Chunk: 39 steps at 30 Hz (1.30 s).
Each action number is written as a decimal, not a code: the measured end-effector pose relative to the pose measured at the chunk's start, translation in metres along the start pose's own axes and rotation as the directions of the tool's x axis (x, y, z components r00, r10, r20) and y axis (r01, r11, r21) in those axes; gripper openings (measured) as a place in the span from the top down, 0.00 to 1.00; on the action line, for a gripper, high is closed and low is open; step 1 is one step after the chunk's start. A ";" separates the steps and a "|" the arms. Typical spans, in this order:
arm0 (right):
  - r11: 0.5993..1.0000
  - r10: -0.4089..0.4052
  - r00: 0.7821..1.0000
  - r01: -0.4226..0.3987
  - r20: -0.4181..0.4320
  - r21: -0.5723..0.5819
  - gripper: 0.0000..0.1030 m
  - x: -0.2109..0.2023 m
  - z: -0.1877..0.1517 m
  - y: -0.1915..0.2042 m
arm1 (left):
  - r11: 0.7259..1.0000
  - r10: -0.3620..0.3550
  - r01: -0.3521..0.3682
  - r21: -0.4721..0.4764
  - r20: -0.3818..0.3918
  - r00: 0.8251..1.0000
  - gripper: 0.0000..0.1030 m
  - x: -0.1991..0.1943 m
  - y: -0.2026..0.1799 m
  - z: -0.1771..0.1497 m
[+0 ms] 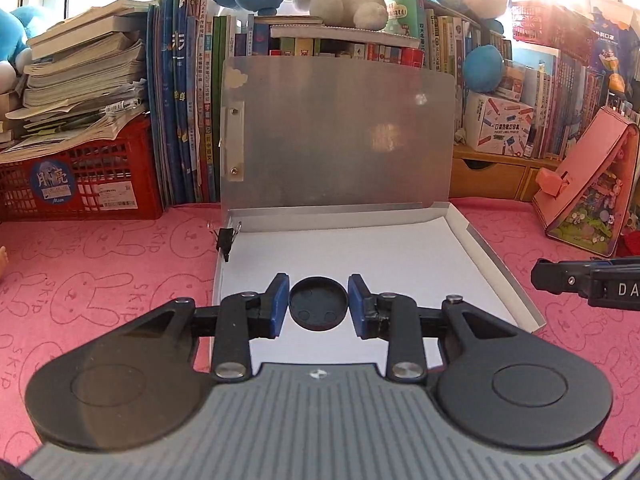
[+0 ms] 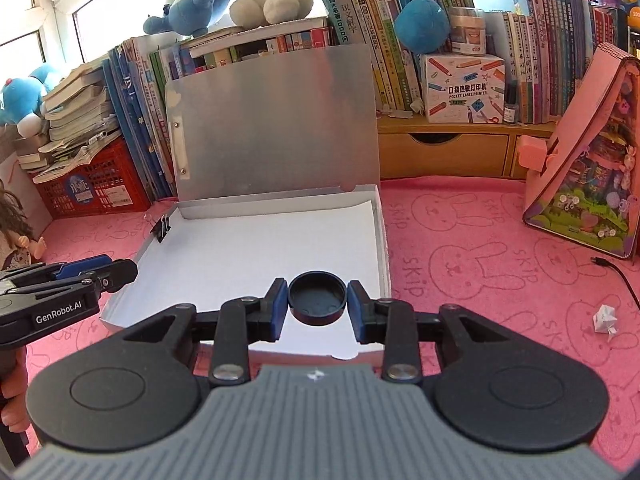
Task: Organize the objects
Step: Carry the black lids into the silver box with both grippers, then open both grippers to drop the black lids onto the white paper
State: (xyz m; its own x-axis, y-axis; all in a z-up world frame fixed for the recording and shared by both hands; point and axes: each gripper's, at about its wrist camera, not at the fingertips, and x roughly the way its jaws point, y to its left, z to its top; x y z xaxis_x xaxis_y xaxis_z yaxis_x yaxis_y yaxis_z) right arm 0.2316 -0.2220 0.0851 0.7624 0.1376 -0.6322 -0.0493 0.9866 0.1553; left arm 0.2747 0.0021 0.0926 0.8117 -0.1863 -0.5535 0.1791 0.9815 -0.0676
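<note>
I kept both tongs tilted down above the open box [image 1: 496, 264], left gripper [image 1: 318, 304] clamped on a round black cap [image 1: 318, 302], right gripper [image 2: 317, 299] clamped on another black cap [image 2: 317, 298], only the right view showed a crumpled paper [image 2: 606, 318].

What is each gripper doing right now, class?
Left gripper: shut on a black cap.
Right gripper: shut on a black lid.

Both grippers [image 1: 318, 306] [image 2: 317, 299] tilt downward, fingers apparently clamped.
</note>
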 end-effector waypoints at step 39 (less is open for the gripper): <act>1.000 0.017 0.998 -0.017 -0.053 -0.001 0.36 0.044 -0.005 0.007 | 0.997 0.078 -0.076 0.030 -0.062 0.995 0.29 0.030 0.007 0.006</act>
State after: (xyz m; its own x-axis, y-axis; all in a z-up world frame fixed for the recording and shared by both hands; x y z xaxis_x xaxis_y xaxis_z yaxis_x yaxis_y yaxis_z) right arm 0.2612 -0.2088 0.0547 0.7261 0.1588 -0.6690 -0.0627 0.9842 0.1655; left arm 0.3036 0.0026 0.0800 0.7874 -0.1065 -0.6072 0.1339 0.9910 -0.0002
